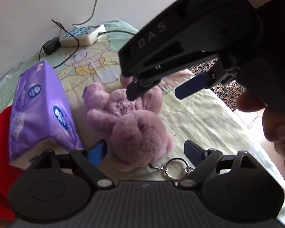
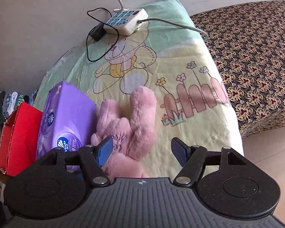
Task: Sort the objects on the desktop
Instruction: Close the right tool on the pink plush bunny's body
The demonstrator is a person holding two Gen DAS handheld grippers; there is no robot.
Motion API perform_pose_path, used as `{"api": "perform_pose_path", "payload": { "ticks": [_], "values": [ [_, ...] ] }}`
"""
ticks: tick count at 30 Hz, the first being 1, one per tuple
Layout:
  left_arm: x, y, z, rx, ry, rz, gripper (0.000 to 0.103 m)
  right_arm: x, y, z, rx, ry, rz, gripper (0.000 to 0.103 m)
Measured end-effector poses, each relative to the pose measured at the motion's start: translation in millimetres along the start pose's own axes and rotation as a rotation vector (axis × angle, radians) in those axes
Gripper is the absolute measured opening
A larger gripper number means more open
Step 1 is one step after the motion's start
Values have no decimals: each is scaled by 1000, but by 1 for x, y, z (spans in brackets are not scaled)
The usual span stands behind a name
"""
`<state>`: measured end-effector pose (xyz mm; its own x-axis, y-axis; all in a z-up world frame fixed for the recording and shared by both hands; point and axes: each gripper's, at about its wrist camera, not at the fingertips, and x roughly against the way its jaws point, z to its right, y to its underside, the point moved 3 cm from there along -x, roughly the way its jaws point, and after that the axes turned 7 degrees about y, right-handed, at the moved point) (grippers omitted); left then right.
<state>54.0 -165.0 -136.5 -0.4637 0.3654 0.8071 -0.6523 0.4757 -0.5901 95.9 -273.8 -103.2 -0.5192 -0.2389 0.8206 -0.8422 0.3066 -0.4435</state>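
Note:
A pink plush toy (image 1: pixel 134 125) (image 2: pixel 131 129) lies on the pale cartoon-print cloth (image 1: pixel 199 125) (image 2: pixel 191 142), a metal keyring (image 1: pixel 175 169) clipped to it. Beside it on the left stands a purple tissue pack (image 1: pixel 41 110) (image 2: pixel 66 117). My left gripper (image 1: pixel 145 152) is open just above the plush's round end, which shows between its blue pads without being squeezed. My right gripper (image 1: pixel 159 93) (image 2: pixel 142 150) is open too and hovers over the plush's middle. Its left fingertip (image 2: pixel 106 149) is over the fur, its right one over bare cloth.
A red cardboard box (image 1: pixel 0 142) (image 2: pixel 19 136) stands left of the tissue pack. A white power strip (image 1: pixel 81 34) (image 2: pixel 125 20) with cables and a black adapter (image 2: pixel 97 32) lies by the wall. A patterned bedspread (image 2: pixel 256 57) is at right. A hand (image 1: pixel 275 125) holds the right gripper.

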Motion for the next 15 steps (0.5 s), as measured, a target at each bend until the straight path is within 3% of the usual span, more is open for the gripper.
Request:
{"api": "perform_pose_path", "payload": {
  "ticks": [4, 7, 9, 12, 15],
  "values": [
    [-12, 3, -3, 24, 2, -32, 91, -21, -5, -7, 30, -15, -36, 71],
    [-11, 0, -6, 48, 32, -36, 81, -30, -5, -7, 1, -64, -66, 69],
    [-10, 0, -7, 60, 48, -38, 76, -33, -3, -4, -33, -115, -90, 56],
    [-5, 1, -8, 65, 81, -43, 64, -26, 1, -6, -21, -129, -100, 52],
    [4, 7, -7, 58, 150, -65, 63, -13, 9, -9, 14, -121, -115, 47]
  ]
}}
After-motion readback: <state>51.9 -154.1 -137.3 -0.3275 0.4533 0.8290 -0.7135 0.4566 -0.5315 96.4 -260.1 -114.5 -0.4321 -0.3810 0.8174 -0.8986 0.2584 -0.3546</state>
